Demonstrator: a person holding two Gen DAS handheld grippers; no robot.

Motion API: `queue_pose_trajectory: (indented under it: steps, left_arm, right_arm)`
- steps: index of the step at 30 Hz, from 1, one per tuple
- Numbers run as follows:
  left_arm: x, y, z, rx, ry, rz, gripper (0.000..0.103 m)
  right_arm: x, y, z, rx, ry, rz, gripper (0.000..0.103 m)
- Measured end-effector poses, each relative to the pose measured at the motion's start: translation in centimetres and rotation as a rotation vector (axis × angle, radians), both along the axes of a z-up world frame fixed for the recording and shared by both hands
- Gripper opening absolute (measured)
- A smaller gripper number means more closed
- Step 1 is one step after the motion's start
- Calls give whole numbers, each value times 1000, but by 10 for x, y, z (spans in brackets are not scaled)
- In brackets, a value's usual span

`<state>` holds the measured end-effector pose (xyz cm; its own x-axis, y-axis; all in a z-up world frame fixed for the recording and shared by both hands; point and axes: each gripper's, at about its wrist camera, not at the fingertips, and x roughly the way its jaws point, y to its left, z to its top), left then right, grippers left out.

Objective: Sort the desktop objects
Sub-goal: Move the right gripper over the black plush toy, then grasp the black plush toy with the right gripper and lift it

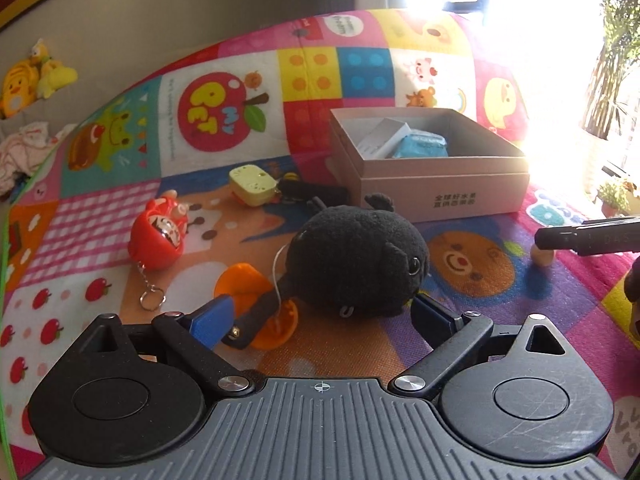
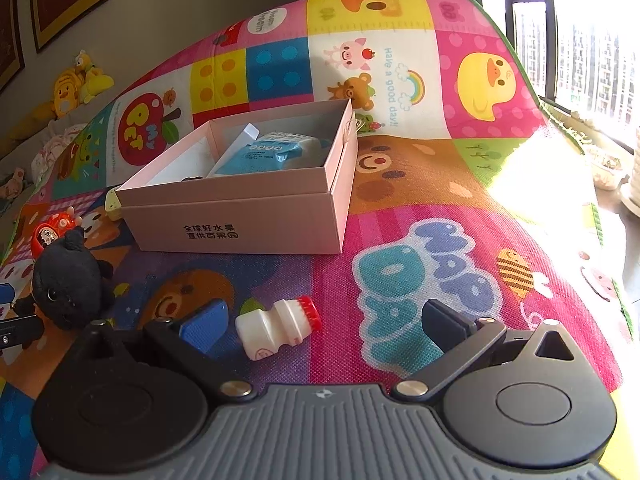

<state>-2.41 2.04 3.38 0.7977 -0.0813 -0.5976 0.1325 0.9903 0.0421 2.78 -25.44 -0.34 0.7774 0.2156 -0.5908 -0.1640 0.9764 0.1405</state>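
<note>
Your left gripper [image 1: 322, 314]: jaws spread wide, blue pads [image 1: 212, 316] facing inward, nothing pressed between them; tips angle down toward surface. Your right gripper [image 2: 320, 322]: jaws also spread wide, blue pad [image 2: 202, 326] on one finger, dark pad on other, no contact on either pad; tips angle down at similar slope. In left wrist view, one black finger of right gripper pokes in at right edge. No hand or sleeve visible in either view.
</note>
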Motion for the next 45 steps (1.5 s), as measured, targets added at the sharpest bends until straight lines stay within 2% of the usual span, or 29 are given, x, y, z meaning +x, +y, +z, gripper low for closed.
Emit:
queue_pose_trajectory:
  steps: [2, 6, 9, 12, 14, 16, 18, 19, 22, 24, 26, 28, 30, 32, 35, 38, 40, 42, 43, 45]
  left_arm:
    - [-2, 0, 4, 4, -18, 8, 99]
    - [-3, 16, 17, 2, -65, 93, 99]
    - [2, 44, 29, -68, -87, 238, 100]
    - [7, 69, 34, -149, -86, 345, 100]
    - [6, 79, 35, -182, -85, 368, 101]
    - [4, 81, 35, -184, -87, 363, 101]
    - [0, 83, 33, -182, -84, 355, 101]
    - [-1, 85, 31, -186, -80, 354, 101]
    - [-4, 88, 27, -193, -73, 361, 101]
    - [-4, 90, 25, -197, -68, 363, 101]
    - [-4, 90, 22, -203, -62, 359, 101]
    - [-2, 87, 20, -206, -56, 345, 101]
    - [0, 82, 18, -208, -49, 322, 102]
    - [4, 72, 14, -203, -36, 285, 102]
    - [6, 57, 12, -189, -25, 231, 102]
    - [4, 41, 13, -157, -25, 166, 102]
    - [3, 36, 15, -126, -37, 154, 102]
    - [5, 37, 18, -114, -45, 188, 102]
    - [7, 41, 20, -119, -46, 214, 102]
    - [11, 47, 23, -130, -50, 263, 102]
  right_arm:
    - [-11, 10, 11, -33, -72, 91, 103]
    - [-33, 56, 41, -195, -197, 336, 103]
    - [-43, 100, 55, -288, -261, 506, 103]
    - [-48, 149, 52, -365, -276, 659, 102]
    - [-44, 175, 44, -403, -270, 699, 94]
    - [-38, 194, 34, -445, -270, 688, 92]
    - [-30, 204, 27, -477, -259, 679, 82]
    - [-24, 204, 25, -473, -237, 686, 70]
    - [-18, 190, 35, -408, -196, 646, 65]
    - [-9, 167, 50, -254, -106, 613, 65]
    - [8, 134, 61, -10, 58, 606, 64]
    - [21, 103, 59, 194, 199, 593, 61]
    - [27, 80, 49, 300, 280, 559, 59]
    - [27, 65, 38, 311, 302, 503, 59]
    - [25, 50, 23, 260, 296, 408, 59]
    - [16, 39, 23, 217, 230, 357, 59]
    - [1, 36, 35, 172, 134, 403, 62]
    - [-14, 40, 48, 148, 79, 485, 75]
    - [-20, 46, 57, 144, 55, 559, 82]
    - [-31, 60, 65, 150, 54, 695, 84]
